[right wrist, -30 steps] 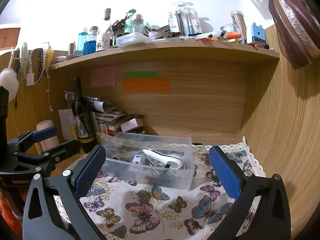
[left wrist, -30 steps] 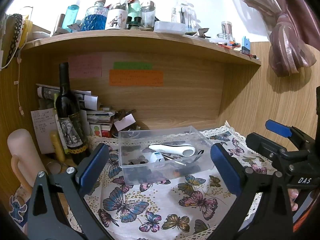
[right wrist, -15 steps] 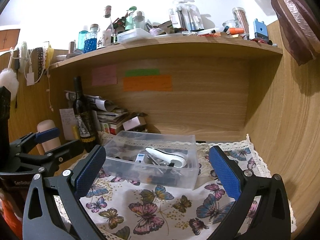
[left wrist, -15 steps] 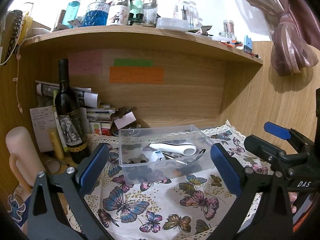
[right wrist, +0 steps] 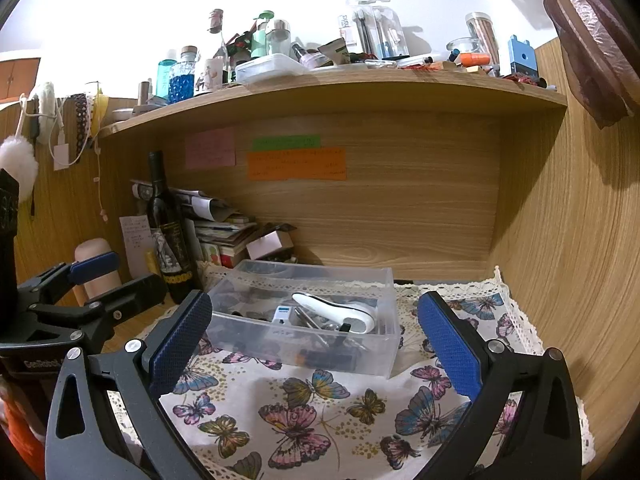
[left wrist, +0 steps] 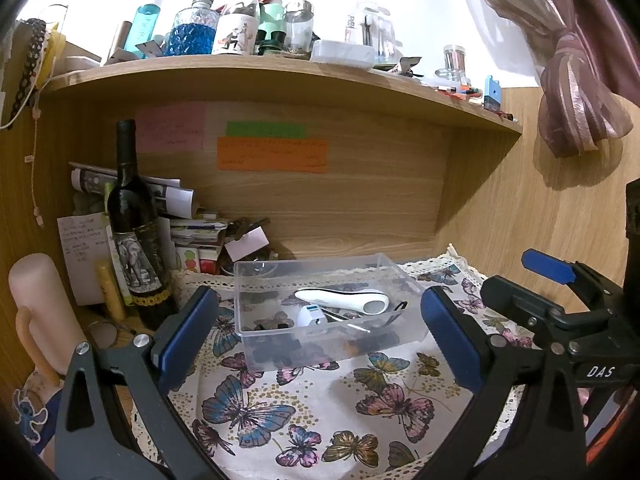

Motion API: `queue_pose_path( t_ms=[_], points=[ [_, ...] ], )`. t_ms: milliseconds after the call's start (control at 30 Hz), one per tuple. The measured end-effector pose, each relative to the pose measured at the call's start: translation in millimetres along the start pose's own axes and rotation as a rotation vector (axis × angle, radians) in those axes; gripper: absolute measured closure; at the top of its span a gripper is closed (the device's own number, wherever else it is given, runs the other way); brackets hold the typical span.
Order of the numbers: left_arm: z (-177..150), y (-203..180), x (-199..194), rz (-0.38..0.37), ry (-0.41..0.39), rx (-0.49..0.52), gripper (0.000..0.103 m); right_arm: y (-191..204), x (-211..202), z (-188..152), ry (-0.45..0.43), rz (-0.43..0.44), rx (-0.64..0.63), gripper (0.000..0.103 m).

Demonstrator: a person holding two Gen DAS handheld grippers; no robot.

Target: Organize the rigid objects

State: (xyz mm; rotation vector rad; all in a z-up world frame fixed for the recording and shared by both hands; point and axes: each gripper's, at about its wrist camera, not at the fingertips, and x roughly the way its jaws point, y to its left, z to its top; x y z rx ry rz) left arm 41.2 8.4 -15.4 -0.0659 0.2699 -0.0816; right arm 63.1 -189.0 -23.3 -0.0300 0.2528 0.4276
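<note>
Left wrist view: left gripper point(left wrist: 318, 336) spread wide, blue-padded fingers point(left wrist: 186, 336) holding nothing, hovering over the butterfly-printed cloth point(left wrist: 304, 412). Straight ahead between the fingers, a clear rectangular plastic bin point(left wrist: 320, 300) resting on that cloth. Inside the bin, a white elongated handheld device with a grey round end point(left wrist: 344, 300), a small white-and-blue item point(left wrist: 311, 316) just beside it, and thin metal tools and dark small pieces too jumbled to tell apart. Left of the bin, a dark glass wine bottle with an elephant label point(left wrist: 136, 232), upright, with a stack of papers and small boxes point(left wrist: 192, 232) behind the bin's left corner. Right of the bin, the right gripper point(left wrist: 560, 312), seen from the side.

Right wrist view: right gripper point(right wrist: 316, 344) likewise parted wide and empty, above the same cloth point(right wrist: 304, 420). Bin point(right wrist: 308, 320) centred between its fingers, white device point(right wrist: 340, 312) lying inside. Wine bottle point(right wrist: 168, 232) left of the bin; left gripper point(right wrist: 92, 292) further left. Above the bin, a wooden shelf point(right wrist: 340, 88) crowded with bottles and jars.
</note>
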Motion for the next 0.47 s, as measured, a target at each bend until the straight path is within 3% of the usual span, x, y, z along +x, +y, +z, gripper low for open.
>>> queue_pose_path(
  t_ms=[467],
  points=[
    [-1.4,-3.4,2.4,-0.003,0.010,0.007,0.000,-5.6,1.2,-4.7,0.011,-0.003,0.011,0.000]
  ],
)
